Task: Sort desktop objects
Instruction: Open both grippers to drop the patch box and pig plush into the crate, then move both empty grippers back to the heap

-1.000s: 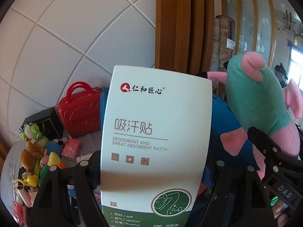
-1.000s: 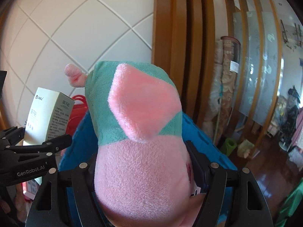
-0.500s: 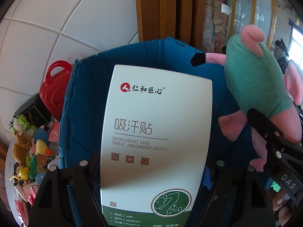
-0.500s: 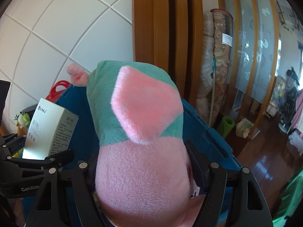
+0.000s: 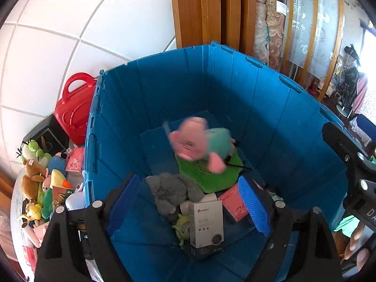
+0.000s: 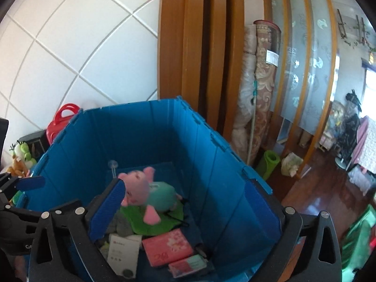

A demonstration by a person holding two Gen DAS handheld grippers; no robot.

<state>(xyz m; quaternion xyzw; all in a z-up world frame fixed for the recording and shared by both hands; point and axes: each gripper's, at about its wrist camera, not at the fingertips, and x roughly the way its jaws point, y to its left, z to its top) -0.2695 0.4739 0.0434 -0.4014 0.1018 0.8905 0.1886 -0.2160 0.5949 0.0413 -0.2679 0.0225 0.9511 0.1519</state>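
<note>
Both claws, left claw (image 5: 188,202) and right claw (image 6: 185,209), gape empty above the blue bin (image 5: 235,89); plush pig (image 5: 202,143) mid-frame looks soft, light, best pinched at its body.

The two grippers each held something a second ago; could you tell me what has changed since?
Both let go: the white box dropped from the left gripper and the pink plush pig from the right gripper into the blue bin. The table toys stayed put.
</note>
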